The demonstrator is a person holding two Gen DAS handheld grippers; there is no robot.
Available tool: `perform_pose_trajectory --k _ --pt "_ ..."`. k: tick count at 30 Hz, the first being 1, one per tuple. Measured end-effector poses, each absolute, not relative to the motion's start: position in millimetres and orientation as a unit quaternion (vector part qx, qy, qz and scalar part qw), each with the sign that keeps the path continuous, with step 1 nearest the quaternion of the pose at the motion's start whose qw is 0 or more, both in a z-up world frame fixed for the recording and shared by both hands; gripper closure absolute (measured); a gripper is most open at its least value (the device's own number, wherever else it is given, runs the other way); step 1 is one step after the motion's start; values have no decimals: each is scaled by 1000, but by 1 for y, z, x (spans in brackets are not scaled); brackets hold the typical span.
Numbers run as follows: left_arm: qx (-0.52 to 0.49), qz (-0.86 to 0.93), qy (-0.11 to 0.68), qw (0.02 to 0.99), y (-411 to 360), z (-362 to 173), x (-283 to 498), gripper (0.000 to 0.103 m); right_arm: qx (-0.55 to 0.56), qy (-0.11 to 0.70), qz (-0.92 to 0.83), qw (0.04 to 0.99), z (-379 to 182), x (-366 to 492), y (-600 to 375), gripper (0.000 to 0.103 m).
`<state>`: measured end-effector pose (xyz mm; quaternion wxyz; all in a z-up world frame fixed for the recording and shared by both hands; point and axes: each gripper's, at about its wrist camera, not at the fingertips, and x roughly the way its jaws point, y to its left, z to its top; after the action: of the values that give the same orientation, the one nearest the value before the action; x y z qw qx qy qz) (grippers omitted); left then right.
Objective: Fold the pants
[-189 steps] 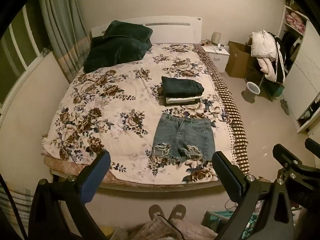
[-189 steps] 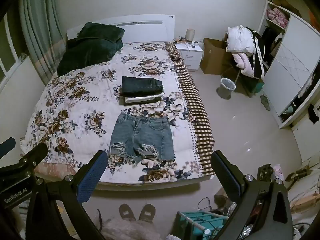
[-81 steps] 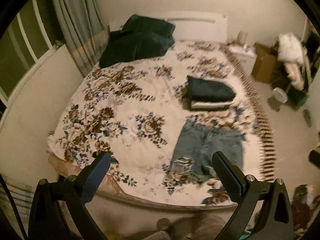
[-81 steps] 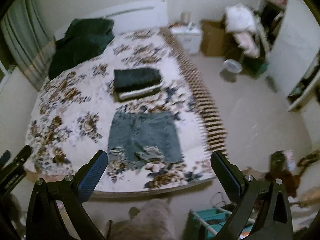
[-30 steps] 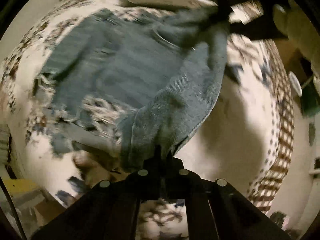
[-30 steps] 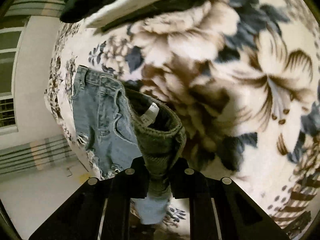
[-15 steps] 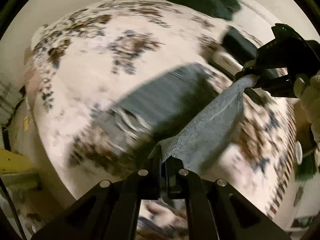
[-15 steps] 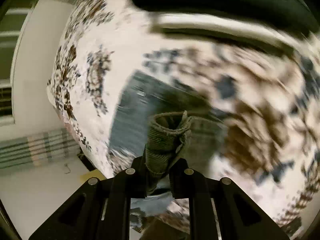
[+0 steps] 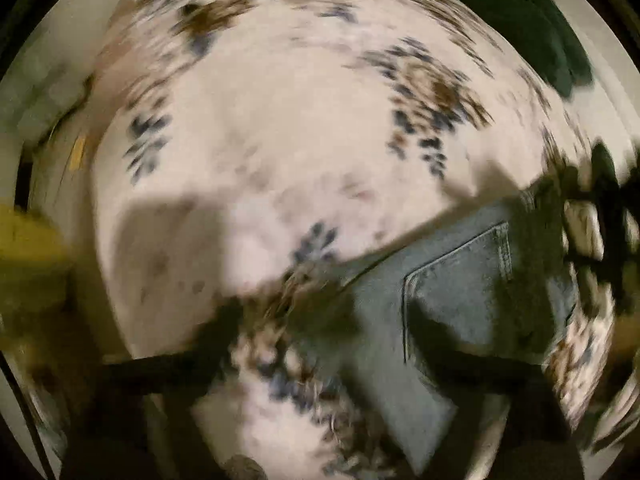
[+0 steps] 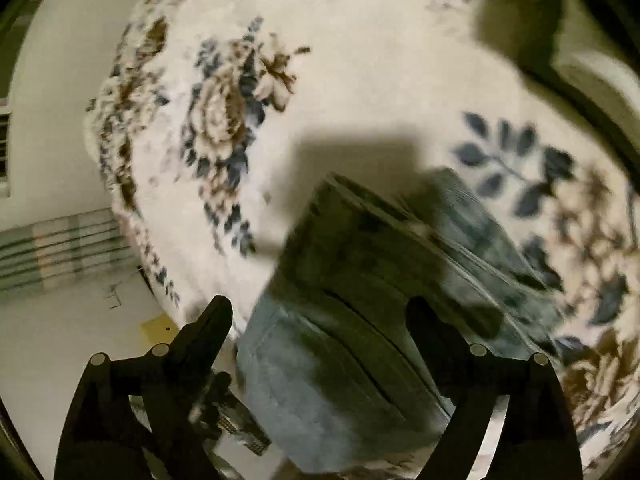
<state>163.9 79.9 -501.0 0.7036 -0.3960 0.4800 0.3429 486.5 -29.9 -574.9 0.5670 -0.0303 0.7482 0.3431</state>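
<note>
- Looking along your right claw (image 10: 320,316), you had its fingers spread wide with nothing between them, over the denim shorts (image 10: 360,320) lying folded on the floral bedspread (image 10: 360,60).
- Your left wrist view alone showed a back pocket (image 9: 460,280) facing up, and dark green bedding (image 9: 520,20) at the far edge.
- Your left claw (image 9: 320,340) was heavily blurred; its fingers looked parted and empty.
- The shorts were cut off by the lower frame edge.
</note>
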Motion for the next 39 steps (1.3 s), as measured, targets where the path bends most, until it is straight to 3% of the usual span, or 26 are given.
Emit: perform_pose_trajectory --k 4,8,14,22,26,27,29,30,33,38,39 --pt "-522 326 449 648 39 -505 121 10 -28 742 326 585 -564 477 -100 12" --pt "-630 288 427 581 -17 -522 111 10 -17 760 302 575 -587 469 -153 12" --pt "-767 304 308 474 -64 -556 114 10 48 768 308 560 -633 473 -179 12" --pt "-844 334 186 377 -66 -617 113 10 100 766 328 544 -672 480 -178 12" --pt "-845 342 155 380 -52 -615 116 10 113 761 339 542 -683 482 -170 11" --pt "-837 349 156 392 -45 -609 120 14 115 760 339 542 -685 483 -169 11" --pt "-819 354 157 423 -33 -595 126 47 130 748 340 556 -682 481 -170 20" --pt "-803 347 167 455 -24 -586 133 74 130 740 336 568 -680 479 -174 35" --pt "-769 332 192 511 -1 -563 143 79 143 731 330 580 -671 472 -185 64" --pt "-725 293 199 591 26 -537 130 79 202 729 321 570 -649 439 -227 72" --pt "-727 288 192 593 27 -538 123 75 200 732 320 568 -649 430 -231 71"
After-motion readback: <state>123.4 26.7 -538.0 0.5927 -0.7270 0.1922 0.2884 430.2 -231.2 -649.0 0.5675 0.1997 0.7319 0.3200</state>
